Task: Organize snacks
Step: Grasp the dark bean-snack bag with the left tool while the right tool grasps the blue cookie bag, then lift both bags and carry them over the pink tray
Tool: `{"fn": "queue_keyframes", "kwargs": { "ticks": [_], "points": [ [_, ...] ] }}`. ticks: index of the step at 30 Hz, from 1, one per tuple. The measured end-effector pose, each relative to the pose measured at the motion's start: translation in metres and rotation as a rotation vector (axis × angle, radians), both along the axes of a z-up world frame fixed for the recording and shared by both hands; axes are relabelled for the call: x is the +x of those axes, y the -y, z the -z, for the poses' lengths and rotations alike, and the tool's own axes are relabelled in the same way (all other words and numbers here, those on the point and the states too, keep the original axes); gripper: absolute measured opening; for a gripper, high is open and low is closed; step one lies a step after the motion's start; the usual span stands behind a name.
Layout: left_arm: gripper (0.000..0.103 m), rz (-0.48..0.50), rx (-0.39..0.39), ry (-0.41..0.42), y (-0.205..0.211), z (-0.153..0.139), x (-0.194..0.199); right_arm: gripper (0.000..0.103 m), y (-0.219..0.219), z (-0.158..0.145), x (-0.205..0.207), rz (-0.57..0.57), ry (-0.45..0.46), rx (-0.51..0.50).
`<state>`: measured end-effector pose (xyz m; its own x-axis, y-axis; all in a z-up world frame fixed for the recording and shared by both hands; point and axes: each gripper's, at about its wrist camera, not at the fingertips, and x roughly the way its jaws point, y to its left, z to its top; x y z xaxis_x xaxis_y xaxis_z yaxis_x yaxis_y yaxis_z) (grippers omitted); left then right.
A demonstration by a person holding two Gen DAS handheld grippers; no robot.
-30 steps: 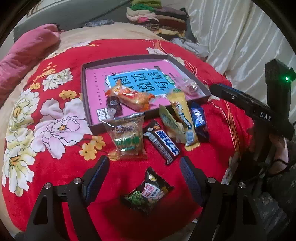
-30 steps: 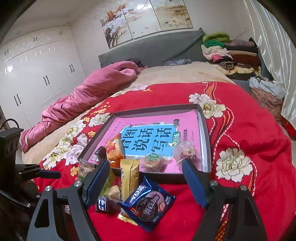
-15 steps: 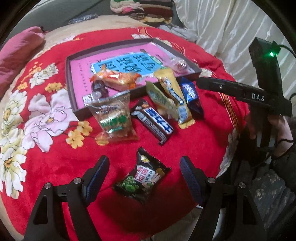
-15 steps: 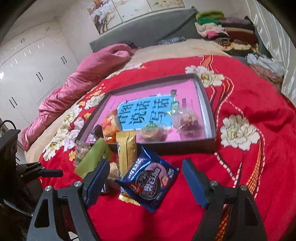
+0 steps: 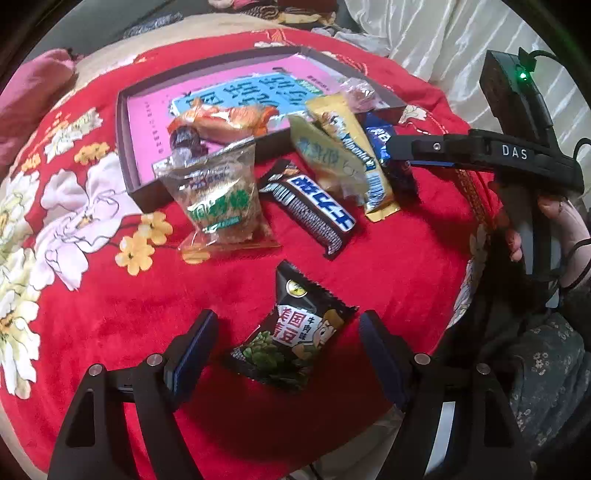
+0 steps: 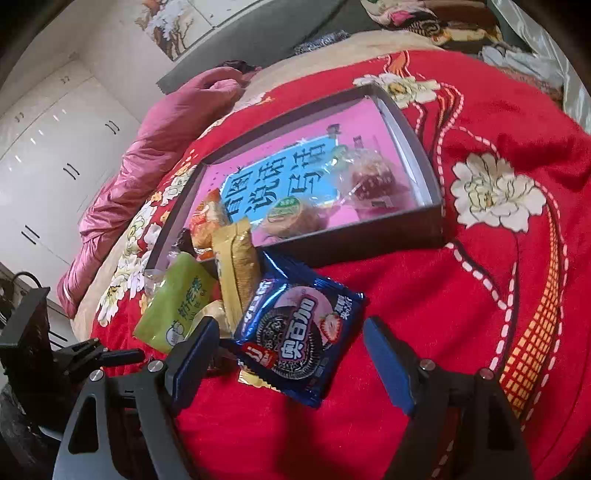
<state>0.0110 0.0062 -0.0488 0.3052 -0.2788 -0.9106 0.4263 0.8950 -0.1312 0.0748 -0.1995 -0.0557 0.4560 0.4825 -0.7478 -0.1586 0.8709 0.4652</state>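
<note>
A dark shallow box (image 5: 130, 155) with a pink lining sits on the red floral blanket (image 5: 388, 266); it also shows in the right wrist view (image 6: 417, 147). My left gripper (image 5: 286, 345) is open, its fingers either side of a black green-pea snack pack (image 5: 290, 332). My right gripper (image 6: 291, 349) is open around a blue Oreo pack (image 6: 301, 332). In front of the box lie a clear green-label pack (image 5: 221, 199), a black bar (image 5: 314, 210), a green packet (image 5: 325, 158) and a yellow bar (image 5: 354, 147). An orange snack (image 5: 225, 120) lies inside the box.
The right gripper's body (image 5: 517, 155) and the hand holding it stand at the right in the left wrist view. A pink quilt (image 6: 147, 147) lies at the far left of the bed. Folded clothes (image 6: 424, 14) are stacked beyond. The blanket's near edge drops off below both grippers.
Both grippers moved forward and down toward the snacks. The pea pack now sits between the left fingers and the Oreo pack between the right fingers. Both stayed open.
</note>
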Motion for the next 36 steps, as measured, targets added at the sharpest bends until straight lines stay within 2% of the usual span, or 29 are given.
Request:
{"fn": "queue_keyframes", "kwargs": {
  "ticks": [6,11,14,17,19,21,27,36],
  "points": [
    [0.080,-0.011,-0.012,-0.027,0.000,0.009,0.004,0.080,-0.001,0.007,0.008,0.002,-0.018,0.039],
    [0.078,-0.009,-0.014,-0.032,0.003,0.012,0.005,0.067,-0.008,0.012,0.011,-0.033,-0.024,0.042],
    [0.073,-0.005,-0.003,-0.040,0.006,0.015,0.004,0.060,-0.008,0.013,0.012,-0.038,-0.025,0.045],
    [0.062,-0.007,0.001,-0.039,0.007,0.016,0.004,0.055,-0.009,0.011,0.010,-0.049,-0.013,0.040],
    [0.045,-0.018,-0.003,-0.041,0.006,0.016,0.005,0.054,-0.008,0.009,0.007,-0.057,0.001,0.028],
    [0.033,-0.031,-0.016,-0.037,0.003,0.014,0.005,0.053,-0.010,0.003,0.004,-0.063,0.024,0.010],
    [0.030,-0.079,-0.088,-0.035,-0.008,0.006,0.009,0.052,-0.004,-0.015,-0.002,-0.042,0.108,-0.031],
    [0.030,-0.139,-0.160,0.048,-0.020,-0.024,0.010,0.052,0.003,-0.037,-0.005,-0.017,0.229,-0.055]
  ]
}}
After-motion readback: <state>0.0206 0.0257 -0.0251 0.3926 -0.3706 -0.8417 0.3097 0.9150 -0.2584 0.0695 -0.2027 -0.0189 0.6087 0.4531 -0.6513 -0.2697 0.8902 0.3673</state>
